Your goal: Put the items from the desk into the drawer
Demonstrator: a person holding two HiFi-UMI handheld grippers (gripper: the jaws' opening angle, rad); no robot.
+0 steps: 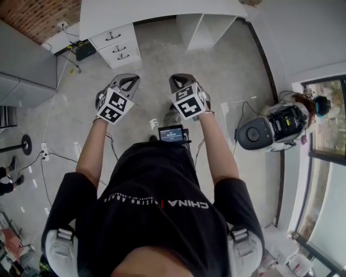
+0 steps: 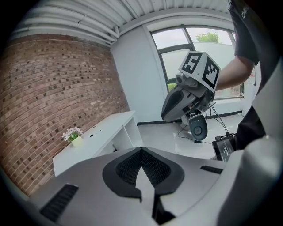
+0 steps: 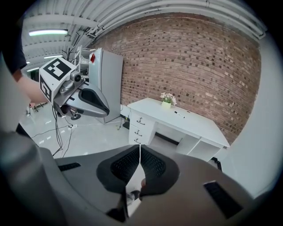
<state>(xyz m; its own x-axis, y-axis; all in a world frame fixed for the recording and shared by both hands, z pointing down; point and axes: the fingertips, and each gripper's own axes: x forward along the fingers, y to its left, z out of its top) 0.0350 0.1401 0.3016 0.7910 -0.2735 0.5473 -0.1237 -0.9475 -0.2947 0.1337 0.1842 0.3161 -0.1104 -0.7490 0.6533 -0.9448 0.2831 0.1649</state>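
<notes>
Shows a grey floor point(image 1: 227, 65) with loose cables point(image 1: 51, 154) at 9 o'clock in the head view, and more near 3 o'clock. Could mean a trip on the walk over, with both hands busy holding claws.

Shows the white worktop point(image 1: 157, 11) far off at 12 o'clock, well apart from both claws. Means nothing can be reached from here.

Shows the drawers point(image 1: 116, 46) under the worktop's end at 11 o'clock, all three pushed shut. Needs one pulled open by its thin handle first. Could slip off that handle, or bump an item into a closed front.

Holds the left claw point(image 1: 127, 81) and the right claw point(image 1: 178, 80) up side by side, each pressed together at the tips with nothing between. Could knock things over if brought in without spreading first.

Finds the task's things on the worktop in the right gripper view: a little flower pot point(image 3: 166, 101) near 12 o'clock and a small dark thing point(image 3: 179, 113), maybe a pen, just toward 1 o'clock. Could tip the pot if pinched high by the flowers. Could roll the dark thing away or drop it, being so thin.
</notes>
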